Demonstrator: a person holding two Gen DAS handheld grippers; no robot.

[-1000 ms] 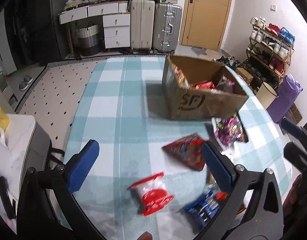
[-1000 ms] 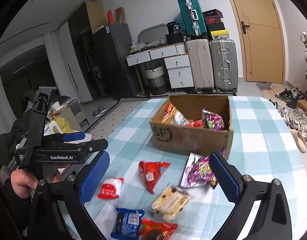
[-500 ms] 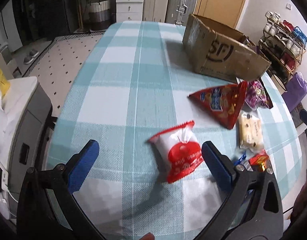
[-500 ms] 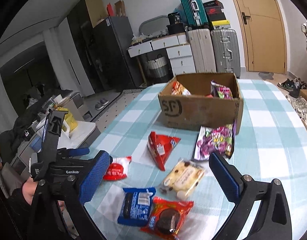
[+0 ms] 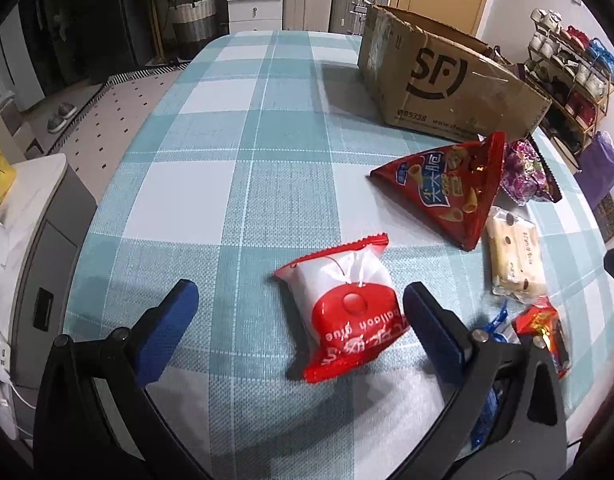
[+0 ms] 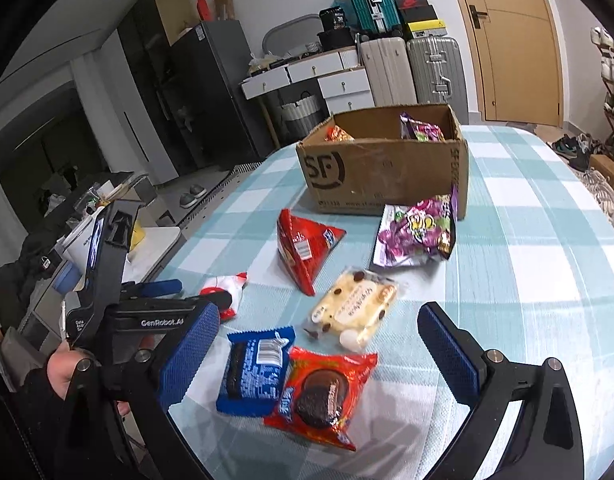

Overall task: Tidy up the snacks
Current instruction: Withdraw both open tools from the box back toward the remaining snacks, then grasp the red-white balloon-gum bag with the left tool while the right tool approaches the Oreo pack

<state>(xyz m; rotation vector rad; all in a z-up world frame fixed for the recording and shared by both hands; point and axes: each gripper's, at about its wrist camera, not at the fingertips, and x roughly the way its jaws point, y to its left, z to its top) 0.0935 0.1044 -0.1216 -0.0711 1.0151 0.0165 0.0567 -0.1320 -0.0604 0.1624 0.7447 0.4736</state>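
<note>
- Left wrist view: left gripper (image 5: 297,312) spread wide, grasping nothing. The red-and-white snack pouch (image 5: 343,308) lies flat on the checked tablecloth (image 5: 243,152), nearer the 3 o'clock finger (image 5: 433,326) than the 9 o'clock one.
- Risk: closing off-centre shoves the pouch sideways, or pinches only its crimped seal so it slips out.
- Risk: the puffy, glossy film may squirm free under squeeze.
- Right wrist view: right gripper (image 6: 317,354) also released, empty, hovering over the blue cookie pack (image 6: 255,372) and orange cookie pack (image 6: 323,392), which overlap. Grabbing one likely drags the other.
- Cardboard box (image 6: 387,168) sits at 12 o'clock, well apart; a weak hold could drop on the carry.
</note>
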